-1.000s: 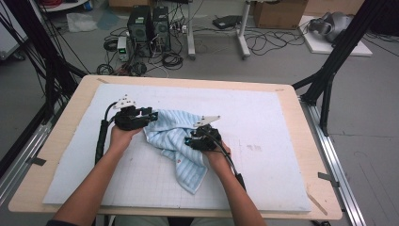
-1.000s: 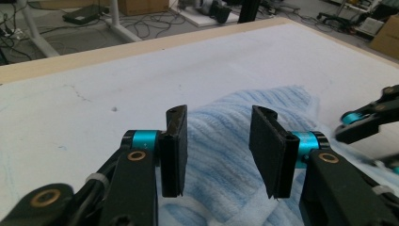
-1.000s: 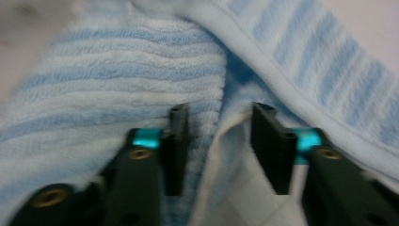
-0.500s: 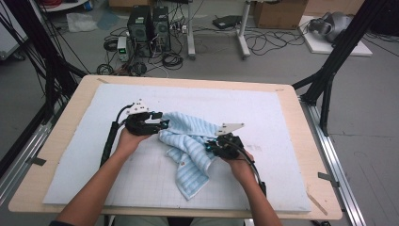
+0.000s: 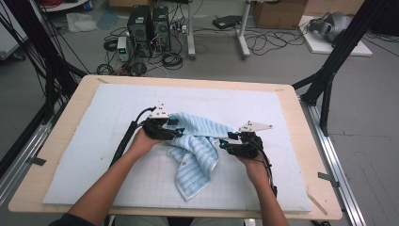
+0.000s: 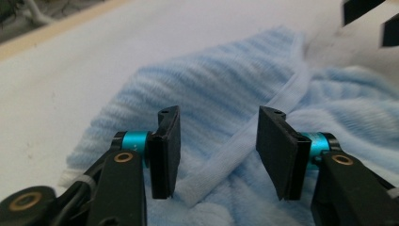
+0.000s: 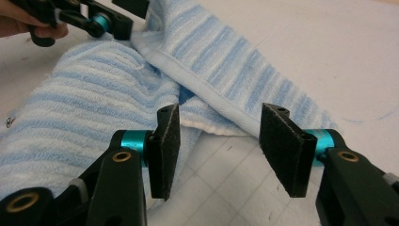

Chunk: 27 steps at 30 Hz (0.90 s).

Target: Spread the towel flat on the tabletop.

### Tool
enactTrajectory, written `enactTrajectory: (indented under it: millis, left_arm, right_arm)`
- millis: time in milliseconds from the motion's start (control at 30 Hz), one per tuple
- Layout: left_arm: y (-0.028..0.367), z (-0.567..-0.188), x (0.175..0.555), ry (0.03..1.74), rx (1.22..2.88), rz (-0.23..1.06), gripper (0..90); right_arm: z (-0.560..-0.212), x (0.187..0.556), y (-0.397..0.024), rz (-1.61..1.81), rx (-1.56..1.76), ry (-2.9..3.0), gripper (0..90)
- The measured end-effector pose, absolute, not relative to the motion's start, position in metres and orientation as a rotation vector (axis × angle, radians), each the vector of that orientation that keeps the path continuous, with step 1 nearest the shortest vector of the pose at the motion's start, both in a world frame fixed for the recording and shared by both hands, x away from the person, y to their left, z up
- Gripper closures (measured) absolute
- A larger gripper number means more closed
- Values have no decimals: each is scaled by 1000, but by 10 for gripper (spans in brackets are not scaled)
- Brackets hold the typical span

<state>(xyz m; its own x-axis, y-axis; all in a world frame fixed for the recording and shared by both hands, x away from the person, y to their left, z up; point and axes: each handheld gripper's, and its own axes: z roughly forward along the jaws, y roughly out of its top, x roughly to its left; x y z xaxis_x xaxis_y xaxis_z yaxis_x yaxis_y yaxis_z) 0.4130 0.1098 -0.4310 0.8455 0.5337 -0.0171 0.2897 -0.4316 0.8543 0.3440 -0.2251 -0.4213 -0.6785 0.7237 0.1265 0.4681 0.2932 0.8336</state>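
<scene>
Right now I'm between grasps on the blue striped towel (image 5: pixel 197 146), which lies crumpled mid-worktop (image 5: pixel 282 94) on the white gridded mat (image 5: pixel 94 160), one end trailing toward my side. Step in hand, as I judge it: picking up edges to spread or fold it flat.

Left gripper (image 5: pixel 176 133) sits at the towel's upper left part. In the left gripper view its fingers (image 6: pixel 167 150) are spread, nothing between them but air, with the white hem band (image 6: pixel 244 150) running diagonally across the gap underneath. Not gripping yet.

Right gripper (image 5: pixel 223 143) is at the towel's right edge. In the right gripper view its fingers (image 7: pixel 287 148) are also spread wide, poised over the spot where the folded hem (image 7: pixel 221 101) meets the bare mat (image 7: pixel 226 188). The left finger pad hangs over cloth, the right one over mat and the hem's edge. Nothing pinched. The left gripper (image 7: pixel 110 23) shows at top left in that view, near the same hem.

Next move, my guess: lower each gripper so one finger slides under the hem, close on a single layer, then pull the hands apart to tension the cloth. Risk: catching two layers where the towel is bunched over itself, or pinching only loose pile and slipping off.
</scene>
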Motion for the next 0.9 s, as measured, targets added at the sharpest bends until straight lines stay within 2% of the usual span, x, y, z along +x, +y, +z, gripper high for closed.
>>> enactTrajectory:
  millis: [100, 200, 267, 400, 533, 767, 900]
  left_arm:
    - [101, -442, 419, 617, 2141, 307, 508]
    - [99, -443, 420, 599, 2142, 309, 700]
    - [100, -440, 423, 604, 2116, 288, 775]
    - [103, -428, 426, 585, 2058, 303, 793]
    - [107, -411, 437, 641, 1961, 329, 800]
    - [126, -398, 476, 935, 1835, 425, 821]
    - [137, -402, 490, 1044, 1790, 460, 827]
  right_arm:
    - [-422, 345, -225, 1333, 1087, 2292, 471]
    - [-422, 345, -226, 1336, 1091, 2290, 469]
    - [-422, 345, -226, 1343, 1090, 2289, 469]
    - [-424, 346, -226, 1344, 1091, 2297, 469]
    - [-426, 348, -222, 1348, 1085, 2306, 469]
    - [-426, 347, -219, 1349, 1083, 2314, 467]
    - [-426, 347, -220, 1353, 1082, 2317, 464]
